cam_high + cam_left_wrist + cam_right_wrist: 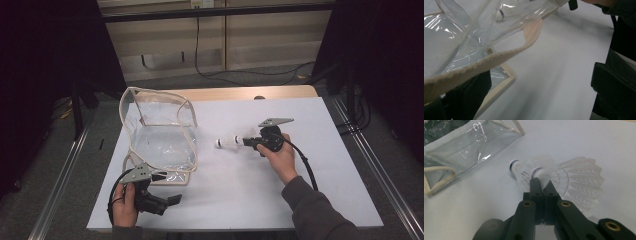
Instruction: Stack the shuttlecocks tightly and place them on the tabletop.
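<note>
Pinching white feathers, the right gripper point(543, 182) had its jaws clamped on two stacked shuttlecocks point(564, 180): fanned, ribbed skirts and rounded cork tips with blue bands, jutting just beyond the fingertips above the white table point(300, 190). Well apart lay one clear, glossy plastic pouch point(160, 135) edged in cream woven tape. The left gripper point(172, 199) seemed open, its fingertips beside that tape strap point(499, 58), though blur hid any contact.

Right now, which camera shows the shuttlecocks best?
The right gripper view: the shuttlecocks sit close and sharp, white feathers spread, with the right gripper shut on them. The high view shows them small, lying beside the bag. The left gripper view catches one blurred through the clear bag.
</note>
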Tool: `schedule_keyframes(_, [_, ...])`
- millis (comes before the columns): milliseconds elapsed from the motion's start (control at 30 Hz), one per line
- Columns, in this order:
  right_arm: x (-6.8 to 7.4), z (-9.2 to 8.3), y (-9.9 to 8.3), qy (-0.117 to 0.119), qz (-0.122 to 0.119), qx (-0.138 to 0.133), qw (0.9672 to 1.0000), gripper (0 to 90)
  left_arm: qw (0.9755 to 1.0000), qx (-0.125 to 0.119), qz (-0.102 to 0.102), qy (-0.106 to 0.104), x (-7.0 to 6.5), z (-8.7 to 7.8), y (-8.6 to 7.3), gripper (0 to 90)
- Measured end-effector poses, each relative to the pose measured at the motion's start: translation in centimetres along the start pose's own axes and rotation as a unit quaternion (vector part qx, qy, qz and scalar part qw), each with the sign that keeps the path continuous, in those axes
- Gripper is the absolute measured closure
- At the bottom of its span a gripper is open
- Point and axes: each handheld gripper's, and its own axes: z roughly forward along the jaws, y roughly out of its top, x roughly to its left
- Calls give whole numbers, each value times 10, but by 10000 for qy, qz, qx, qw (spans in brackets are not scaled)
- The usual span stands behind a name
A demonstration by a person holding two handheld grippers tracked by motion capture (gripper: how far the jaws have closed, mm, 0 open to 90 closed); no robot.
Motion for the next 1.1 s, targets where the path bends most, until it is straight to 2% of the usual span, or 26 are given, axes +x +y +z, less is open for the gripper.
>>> schedule_keyframes(1100, [3,13,1,192,-33,55,9998,887,10000,12,12,-1,0,0,0,31])
